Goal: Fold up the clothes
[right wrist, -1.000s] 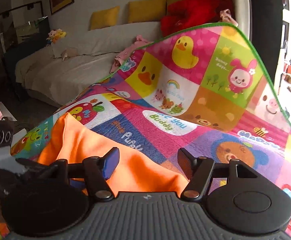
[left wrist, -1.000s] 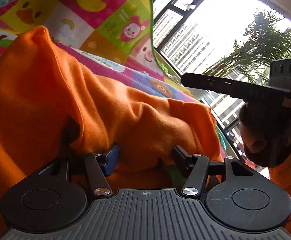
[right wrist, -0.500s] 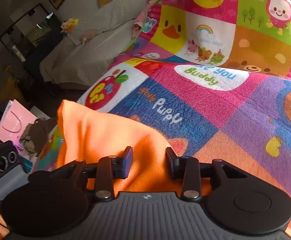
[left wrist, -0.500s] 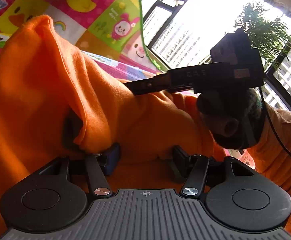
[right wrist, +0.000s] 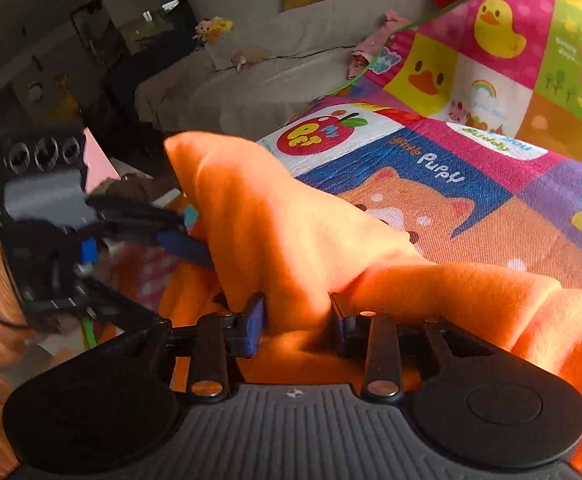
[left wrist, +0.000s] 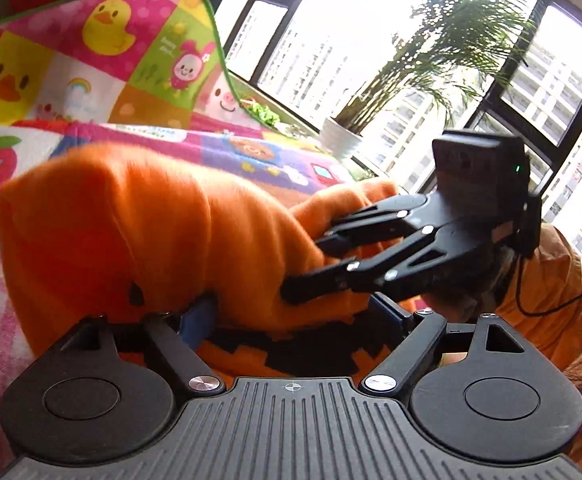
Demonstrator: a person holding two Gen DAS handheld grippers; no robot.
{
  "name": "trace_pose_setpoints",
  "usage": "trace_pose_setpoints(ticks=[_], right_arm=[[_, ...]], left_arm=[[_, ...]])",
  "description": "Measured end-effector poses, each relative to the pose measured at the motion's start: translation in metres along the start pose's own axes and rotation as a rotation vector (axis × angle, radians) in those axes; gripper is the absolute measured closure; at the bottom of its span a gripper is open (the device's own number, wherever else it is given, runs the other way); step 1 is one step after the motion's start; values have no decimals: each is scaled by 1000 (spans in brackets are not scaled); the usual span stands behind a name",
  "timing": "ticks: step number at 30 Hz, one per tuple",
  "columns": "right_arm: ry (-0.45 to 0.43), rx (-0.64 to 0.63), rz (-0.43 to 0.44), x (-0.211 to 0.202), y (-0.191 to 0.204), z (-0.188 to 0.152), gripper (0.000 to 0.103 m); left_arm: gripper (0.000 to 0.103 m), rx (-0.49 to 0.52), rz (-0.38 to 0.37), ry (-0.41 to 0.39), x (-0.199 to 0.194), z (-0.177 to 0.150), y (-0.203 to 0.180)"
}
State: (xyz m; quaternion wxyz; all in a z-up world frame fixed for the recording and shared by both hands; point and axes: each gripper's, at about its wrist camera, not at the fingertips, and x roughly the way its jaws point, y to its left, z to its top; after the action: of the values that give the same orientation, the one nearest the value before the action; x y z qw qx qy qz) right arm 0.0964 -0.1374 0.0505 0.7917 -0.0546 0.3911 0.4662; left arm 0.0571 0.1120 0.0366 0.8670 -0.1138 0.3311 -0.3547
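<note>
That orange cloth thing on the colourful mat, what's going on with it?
A person is folding an orange garment on a cartoon-print play mat, with a hand-held gripper in each hand. The right gripper is pinching a bunched fold of the fabric. The left gripper has just been opening; its jaws stand wide apart with cloth lying loose between them, so it seems to have let go. The garment is still heaped, not flat.

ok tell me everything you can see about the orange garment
The orange garment looks like soft fleece, with a jagged black print near the left gripper. It lies bunched and raised in a peak on the cartoon play mat. The right gripper pinches a fold. The left gripper's jaws have just been opening and stand wide, fabric between them but not pressed.
</note>
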Motion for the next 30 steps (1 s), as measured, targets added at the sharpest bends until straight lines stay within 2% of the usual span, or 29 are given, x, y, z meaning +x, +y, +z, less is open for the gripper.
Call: trace_pose_setpoints(ticks=[5, 8, 10, 11, 14, 16, 19, 22, 23, 25, 28, 30], right_arm=[[-3, -74, -68, 2, 29, -28, 61], [-16, -84, -99, -2, 39, -40, 61], [-27, -98, -130, -5, 47, -48, 61], [-30, -101, -141, -6, 51, -51, 61], [-44, -90, -161, -21, 58, -56, 60], [-98, -59, -163, -43, 59, -56, 59], [-231, -42, -230, -79, 59, -52, 46], [-330, -44, -354, -99, 55, -46, 31], [-336, -45, -413, -97, 53, -45, 26], [-282, -20, -524, -80, 41, -47, 23], [-193, 37, -562, -59, 27, -68, 15], [-183, 77, -560, -51, 23, -88, 4]], left_arm=[[10, 52, -7, -130, -30, 21, -27], [10, 16, -4, -215, -30, 36, -35], [10, -36, -10, -227, -17, 44, -37], [10, -59, 4, -213, -8, 45, -36], [13, -97, 87, -80, 17, 25, -24], [13, -90, 151, -7, 28, 3, -16], [12, -61, 228, 17, 31, -19, -8], [11, -62, 242, 8, 28, -27, -9], [11, -56, 246, 7, 27, -29, -11], [10, -30, 257, 11, 25, -33, -17], [9, 15, 273, 20, 23, -40, -26], [9, 53, 291, 26, 25, -45, -31]])
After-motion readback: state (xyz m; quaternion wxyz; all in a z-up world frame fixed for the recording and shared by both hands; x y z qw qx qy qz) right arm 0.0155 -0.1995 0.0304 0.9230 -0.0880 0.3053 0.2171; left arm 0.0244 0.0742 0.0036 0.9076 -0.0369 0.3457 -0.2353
